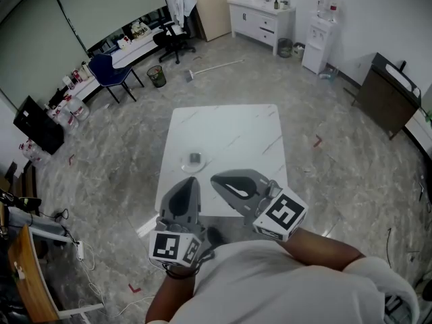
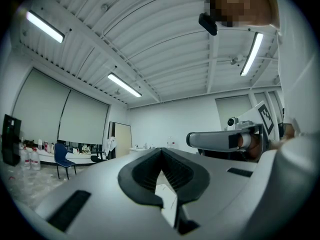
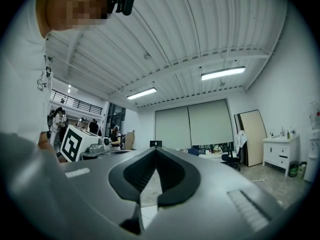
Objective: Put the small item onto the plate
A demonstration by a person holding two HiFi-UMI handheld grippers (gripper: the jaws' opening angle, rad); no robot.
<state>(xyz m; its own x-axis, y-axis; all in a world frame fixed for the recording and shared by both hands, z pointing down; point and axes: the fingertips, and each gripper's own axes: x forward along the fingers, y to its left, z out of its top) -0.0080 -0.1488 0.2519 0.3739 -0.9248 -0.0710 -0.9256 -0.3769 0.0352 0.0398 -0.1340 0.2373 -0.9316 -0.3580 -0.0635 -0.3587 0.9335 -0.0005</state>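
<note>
My left tongs (image 1: 191, 181) and right tongs (image 1: 214, 179) both clenched, empty, side by side over table (image 1: 229, 130) near edge. Small item (image 1: 196, 158) sits on plate (image 1: 185, 165), toward near-left of table.

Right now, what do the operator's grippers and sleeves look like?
Left gripper and right gripper: matching grey plastic shells, with black ribbed pads lining the jaws. Each carries a white cube with black square markers: left cube, right cube. White short-sleeved shirt.
</note>
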